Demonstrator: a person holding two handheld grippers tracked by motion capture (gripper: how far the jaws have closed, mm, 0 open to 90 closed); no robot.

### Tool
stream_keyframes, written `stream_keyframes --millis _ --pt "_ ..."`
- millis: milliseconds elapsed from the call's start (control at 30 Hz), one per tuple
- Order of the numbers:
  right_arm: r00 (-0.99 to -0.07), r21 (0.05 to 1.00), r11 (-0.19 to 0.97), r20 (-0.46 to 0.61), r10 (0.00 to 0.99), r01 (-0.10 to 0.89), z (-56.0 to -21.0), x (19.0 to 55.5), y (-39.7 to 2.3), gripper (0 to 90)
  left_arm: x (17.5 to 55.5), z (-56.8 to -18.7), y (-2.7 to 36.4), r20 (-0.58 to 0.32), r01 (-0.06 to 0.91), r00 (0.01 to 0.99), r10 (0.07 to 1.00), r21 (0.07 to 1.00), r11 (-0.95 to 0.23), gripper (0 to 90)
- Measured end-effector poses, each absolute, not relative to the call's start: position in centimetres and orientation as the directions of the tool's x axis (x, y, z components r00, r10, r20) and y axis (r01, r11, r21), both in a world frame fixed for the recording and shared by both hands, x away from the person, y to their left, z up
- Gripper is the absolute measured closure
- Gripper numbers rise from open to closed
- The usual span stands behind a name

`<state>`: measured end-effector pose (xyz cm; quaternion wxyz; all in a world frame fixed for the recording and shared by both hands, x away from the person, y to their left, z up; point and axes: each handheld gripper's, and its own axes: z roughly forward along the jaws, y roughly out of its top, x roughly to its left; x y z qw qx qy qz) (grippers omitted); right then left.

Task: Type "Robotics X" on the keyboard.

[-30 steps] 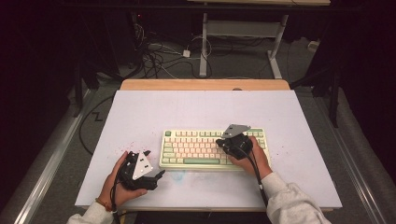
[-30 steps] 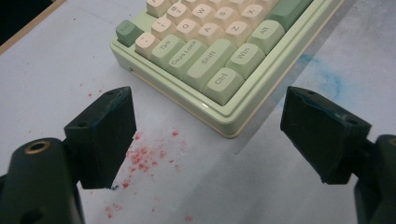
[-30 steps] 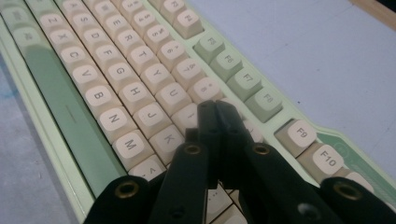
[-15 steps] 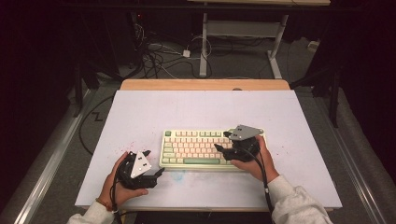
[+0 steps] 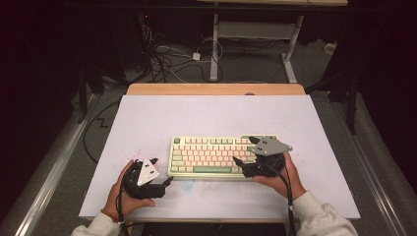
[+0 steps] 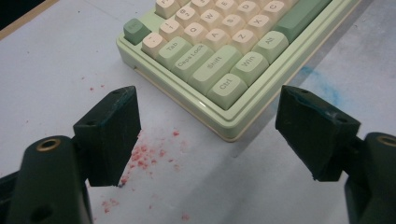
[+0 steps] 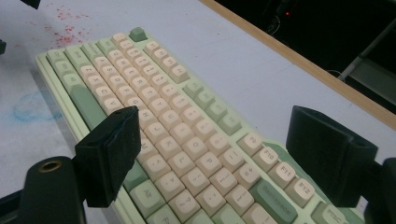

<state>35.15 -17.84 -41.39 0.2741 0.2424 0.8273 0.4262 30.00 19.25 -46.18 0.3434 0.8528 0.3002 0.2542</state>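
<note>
Mechanical keyboard (image 5: 211,156), pale green case with cream and green keycaps: lies flat at lower centre of the white table (image 5: 216,118). Left gripper (image 5: 160,173), lower left of frame: jaws spread, nothing between them, just off the keyboard's left end near red specks (image 6: 149,154). Right gripper (image 5: 241,164), lower right: jaws spread, empty, above the keyboard's right end.
</note>
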Motion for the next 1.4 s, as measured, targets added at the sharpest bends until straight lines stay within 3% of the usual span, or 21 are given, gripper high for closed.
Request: stream_keyframes --millis 300,500,700,967,1167,1400 --pt "-0.702 0.853 0.499 -0.262 0.662 0.152 -41.2 33.4 -20.3 19.3 30.1 -46.0 19.3 0.223 0.336 0.691 0.687 0.743 -0.579 27.6" --pt "-0.685 0.852 0.497 -0.263 0.680 0.166 -41.5 32.6 -21.9 19.6 30.2 -46.0 19.2 0.192 0.360 0.695 0.693 0.742 -0.566 39.2" --pt "-0.673 0.853 0.489 -0.256 0.695 0.181 -41.8 31.8 -23.4 19.8 30.3 -45.5 19.3 0.169 0.356 0.707 0.687 0.753 -0.553 63.3" --pt "-0.659 0.835 0.511 -0.268 0.702 0.205 -42.7 30.7 -24.5 19.9 30.8 -45.1 18.8 0.138 0.361 0.734 0.664 0.749 -0.555 86.7" --pt "-0.652 0.819 0.533 -0.287 0.702 0.214 -43.5 29.9 -24.9 19.9 31.2 -44.3 17.0 0.186 0.343 0.756 0.628 0.705 -0.621 87.8" --pt "-0.652 0.820 0.529 -0.280 0.705 0.220 -43.8 29.6 -25.0 20.0 32.5 -43.5 15.5 0.148 0.362 0.773 0.617 0.696 -0.620 87.7"
